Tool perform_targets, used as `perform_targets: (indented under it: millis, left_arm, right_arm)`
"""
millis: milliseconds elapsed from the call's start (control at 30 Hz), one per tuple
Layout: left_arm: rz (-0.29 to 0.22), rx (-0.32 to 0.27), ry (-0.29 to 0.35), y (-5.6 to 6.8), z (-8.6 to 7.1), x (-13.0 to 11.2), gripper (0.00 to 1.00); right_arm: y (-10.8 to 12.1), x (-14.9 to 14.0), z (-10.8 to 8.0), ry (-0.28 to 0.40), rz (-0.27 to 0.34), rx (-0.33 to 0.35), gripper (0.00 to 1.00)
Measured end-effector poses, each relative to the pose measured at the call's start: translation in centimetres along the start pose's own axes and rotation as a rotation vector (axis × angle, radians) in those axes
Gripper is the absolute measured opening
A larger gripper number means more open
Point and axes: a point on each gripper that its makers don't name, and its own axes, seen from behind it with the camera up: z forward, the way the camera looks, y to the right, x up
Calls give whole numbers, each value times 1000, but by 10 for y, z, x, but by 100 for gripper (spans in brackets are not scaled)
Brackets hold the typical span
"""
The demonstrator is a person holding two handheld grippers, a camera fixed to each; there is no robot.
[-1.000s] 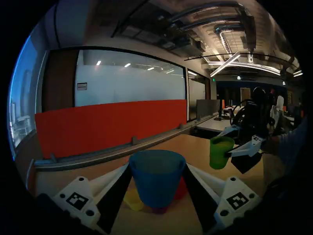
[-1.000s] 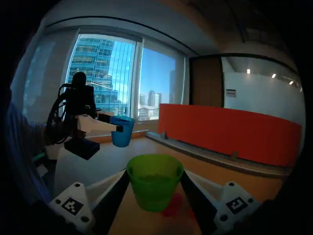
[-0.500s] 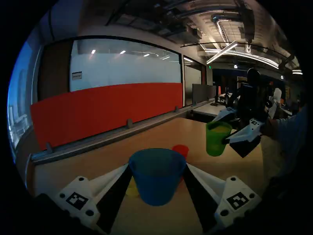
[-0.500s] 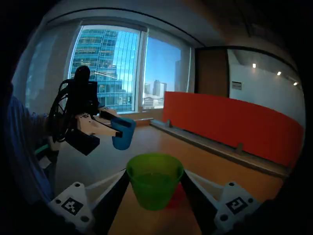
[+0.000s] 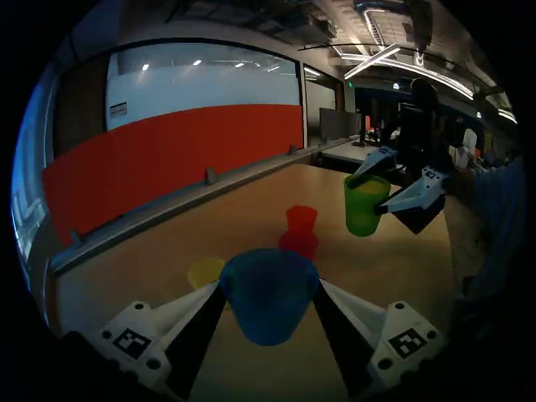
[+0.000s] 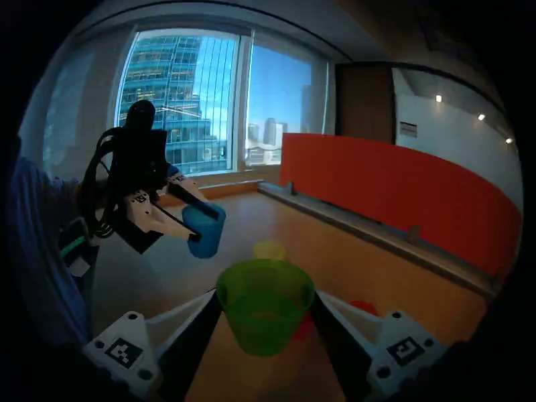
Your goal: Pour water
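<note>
In the left gripper view my left gripper (image 5: 268,295) is shut on a blue cup (image 5: 269,293), held upright above the wooden table (image 5: 375,268). Farther right, the right gripper (image 5: 375,195) holds a green cup (image 5: 362,204). In the right gripper view my right gripper (image 6: 264,305) is shut on the green cup (image 6: 264,305), which holds some liquid. At the left there, the left gripper (image 6: 197,224) carries the blue cup (image 6: 204,231), tilted, with a person's sleeve (image 6: 33,268) behind it.
Two red cups (image 5: 301,228) and a yellow cup (image 5: 205,271) stand on the table between the grippers. The yellow cup (image 6: 269,250) and red cups (image 6: 362,307) also show in the right gripper view. An orange partition (image 5: 174,154) runs along the table's far edge. Windows (image 6: 187,107) lie beyond.
Both views have tipped downward, so more tabletop and the red and yellow cups have come into sight. The two held cups have drawn closer, and the blue cup now tilts.
</note>
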Motion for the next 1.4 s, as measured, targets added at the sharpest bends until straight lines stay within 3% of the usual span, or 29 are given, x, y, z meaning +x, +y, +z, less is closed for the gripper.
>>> perform_targets:
  millis: [300,900,1400]
  left_arm:
    - [44,-29,-99,10,8,-36,87]
    - [80,-76,-251,13,27,-89,88]
    - [60,-85,-275,13,41,-107,88]
  right_arm:
    - [-2,-25,7,-70,-3,26,91]
    - [-6,-71,21,-173,3,52,91]
    - [-2,-86,30,-193,11,36,91]
